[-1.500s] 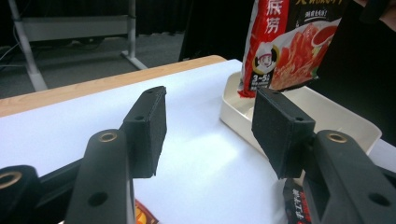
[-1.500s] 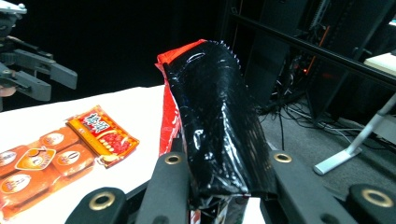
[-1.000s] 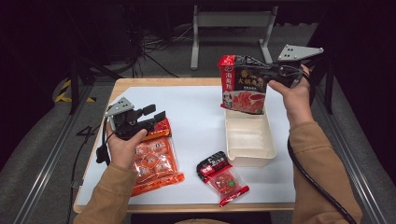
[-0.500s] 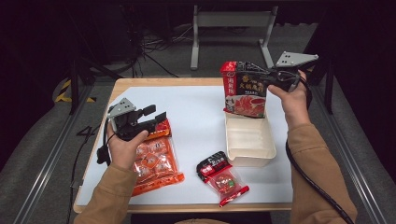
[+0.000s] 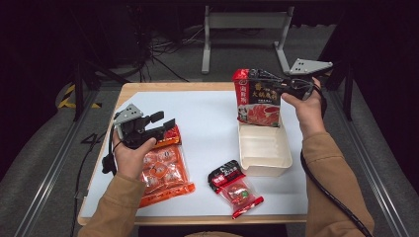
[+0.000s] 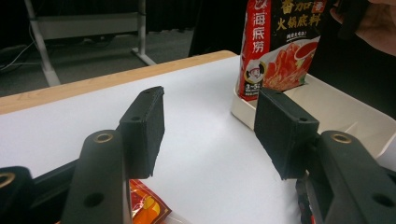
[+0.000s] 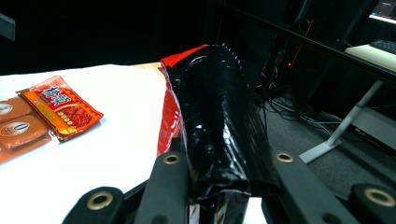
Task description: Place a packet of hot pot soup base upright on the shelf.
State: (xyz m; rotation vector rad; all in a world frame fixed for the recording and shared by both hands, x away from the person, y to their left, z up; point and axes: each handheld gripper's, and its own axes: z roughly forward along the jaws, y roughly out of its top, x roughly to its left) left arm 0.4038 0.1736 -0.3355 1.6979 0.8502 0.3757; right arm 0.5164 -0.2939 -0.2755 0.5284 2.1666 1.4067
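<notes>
Dark floor and cable runs surround my tabletop (image 5: 207,106), a white sheet on a wooden board. My right gripper (image 5: 276,88) is clamped on the top of the hot pot soup base pouch (image 5: 258,98), jaws drawn in tight on the black upper part of the bag, as the right gripper view confirms with the glossy film bunched between the jaws. The pouch hangs upright at the far right of the tabletop, its bottom edge at or just inside the far end of the cream tray (image 5: 264,148); I cannot tell whether it touches the tray floor.

My left gripper (image 5: 160,124) sits near the left edge with its jaws partly open on nothing, hovering over the far end of the orange snack pack (image 5: 163,170). A small red sachet (image 5: 234,187) lies near the front edge, just beside the tray.

I judge the pouch soft and slick: the film creases under the pads, and the filling seems to sag into the lower half, so it will swing and fold. The sealed top band is the best hold, being flat and stiff. Laid flat, it should fit the tray lengthwise.
</notes>
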